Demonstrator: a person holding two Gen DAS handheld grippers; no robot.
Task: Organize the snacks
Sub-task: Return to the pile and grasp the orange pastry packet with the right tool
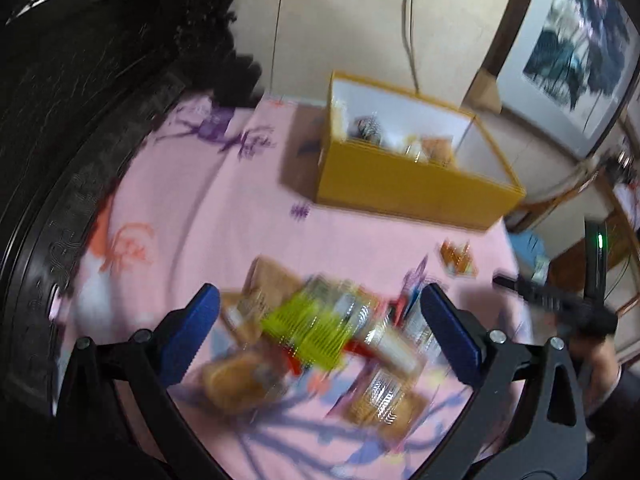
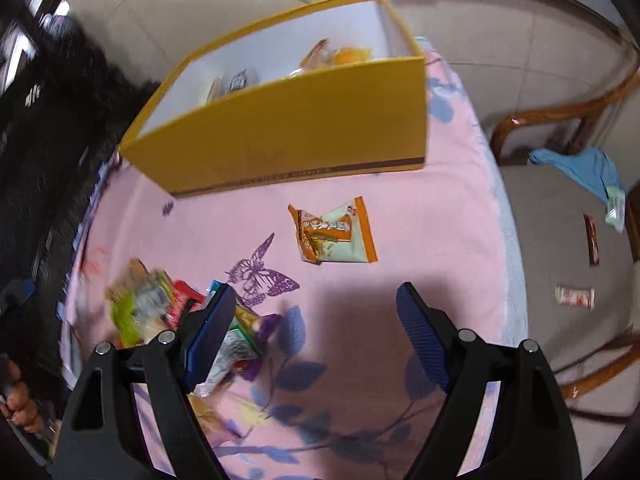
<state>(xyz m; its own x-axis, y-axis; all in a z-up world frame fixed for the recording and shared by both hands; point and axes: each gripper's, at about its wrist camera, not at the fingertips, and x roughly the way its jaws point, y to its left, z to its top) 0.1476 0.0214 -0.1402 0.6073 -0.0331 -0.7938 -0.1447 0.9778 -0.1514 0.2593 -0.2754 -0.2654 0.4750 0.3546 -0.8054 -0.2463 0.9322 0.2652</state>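
A pile of wrapped snacks [image 1: 320,336] lies on the pink flowered cloth [image 1: 224,216], blurred, with a lime-green pack [image 1: 308,324] on top. My left gripper [image 1: 320,332] hangs open just above the pile, nothing pinched between its blue pads. A yellow box [image 1: 416,184] with a white inside stands behind and holds several snacks. In the right wrist view the same box [image 2: 288,132] is at the back, and an orange and pale-green packet [image 2: 334,232] lies alone on the cloth. My right gripper [image 2: 316,328] is open over bare cloth, with the pile [image 2: 160,312] to its left.
The cloth-covered table ends at the right, where a wooden chair [image 2: 560,128] with a grey seat holds a blue cloth [image 2: 580,168] and some small packets [image 2: 574,297]. Dark carved furniture [image 1: 80,100] borders the left. A hand [image 2: 20,404] shows at the lower left.
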